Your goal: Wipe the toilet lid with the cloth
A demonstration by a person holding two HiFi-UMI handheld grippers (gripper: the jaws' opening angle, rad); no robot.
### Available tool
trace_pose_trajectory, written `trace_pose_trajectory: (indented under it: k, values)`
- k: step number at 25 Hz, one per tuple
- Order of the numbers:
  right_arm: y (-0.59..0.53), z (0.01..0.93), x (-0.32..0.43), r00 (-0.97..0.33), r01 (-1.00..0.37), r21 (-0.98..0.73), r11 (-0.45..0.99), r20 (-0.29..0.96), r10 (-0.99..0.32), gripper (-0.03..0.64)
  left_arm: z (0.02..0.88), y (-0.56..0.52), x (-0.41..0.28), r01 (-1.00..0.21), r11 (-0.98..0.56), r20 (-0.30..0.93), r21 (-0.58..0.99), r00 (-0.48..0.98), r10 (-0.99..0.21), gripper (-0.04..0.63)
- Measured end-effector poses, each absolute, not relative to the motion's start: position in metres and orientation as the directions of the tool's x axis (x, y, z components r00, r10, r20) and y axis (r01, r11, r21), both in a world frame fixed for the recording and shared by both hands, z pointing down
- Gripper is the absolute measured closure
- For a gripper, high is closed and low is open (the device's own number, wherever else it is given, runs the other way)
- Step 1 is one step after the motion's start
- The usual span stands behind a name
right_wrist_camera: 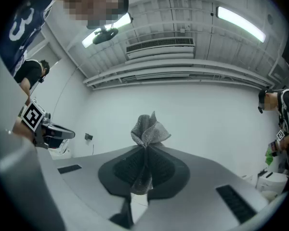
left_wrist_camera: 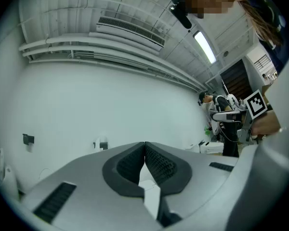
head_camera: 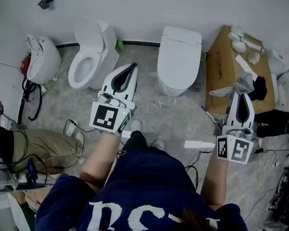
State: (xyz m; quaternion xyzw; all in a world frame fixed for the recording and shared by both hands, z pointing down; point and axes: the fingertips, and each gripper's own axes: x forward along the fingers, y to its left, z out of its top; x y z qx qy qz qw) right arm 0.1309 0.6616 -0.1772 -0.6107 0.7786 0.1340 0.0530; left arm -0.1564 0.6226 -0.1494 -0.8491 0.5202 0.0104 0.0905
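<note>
The closed white toilet lid (head_camera: 179, 54) lies ahead in the head view, between my two grippers. A grey mesh cloth (head_camera: 245, 83) (right_wrist_camera: 149, 131) sticks up out of my right gripper (head_camera: 241, 95) (right_wrist_camera: 145, 149), which is shut on it and held in front of a cardboard box, right of that toilet. Left of the lidded toilet my left gripper (head_camera: 133, 67) (left_wrist_camera: 144, 147) is raised, its jaws closed together with nothing between them. Both gripper views point up at the white wall and ceiling, so neither shows the toilet lid.
A toilet with an open seat (head_camera: 86, 64) stands left of the left gripper, and another white fixture (head_camera: 41, 57) is further left. The cardboard box (head_camera: 224, 66) carries white items. Cables and a power strip (head_camera: 200, 144) lie on the floor. A seated person (head_camera: 36, 143) is at left.
</note>
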Motion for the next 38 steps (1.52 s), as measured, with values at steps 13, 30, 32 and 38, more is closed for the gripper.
trace_pose_trajectory:
  k: [13,30,32,38]
  values:
    - [0.661,-0.21,0.12,-0.269,-0.963,0.1,0.251,-0.293,-0.917,0.58,-0.16,0.61,-0.158,-0.869,-0.468,-0.087,-0.159,0.484,-0.871,0.575]
    - [0.551,-0.193,0.091,-0.286,-0.956,0.139,0.258,-0.25,-0.925,0.58,-0.142,0.498,-0.162,-0.868,-0.479,-0.141,-0.129,0.494,-0.858,0.575]
    - [0.522,-0.191,0.086,-0.275,-0.959,0.14,0.247,-0.244,-0.93,0.58,-0.141,0.464,-0.167,-0.867,-0.484,-0.145,-0.116,0.497,-0.856,0.575]
    - [0.423,-0.18,0.077,-0.227,-0.972,0.108,0.207,-0.232,-0.946,0.58,-0.137,0.352,-0.175,-0.842,-0.529,-0.135,-0.103,0.539,-0.831,0.575]
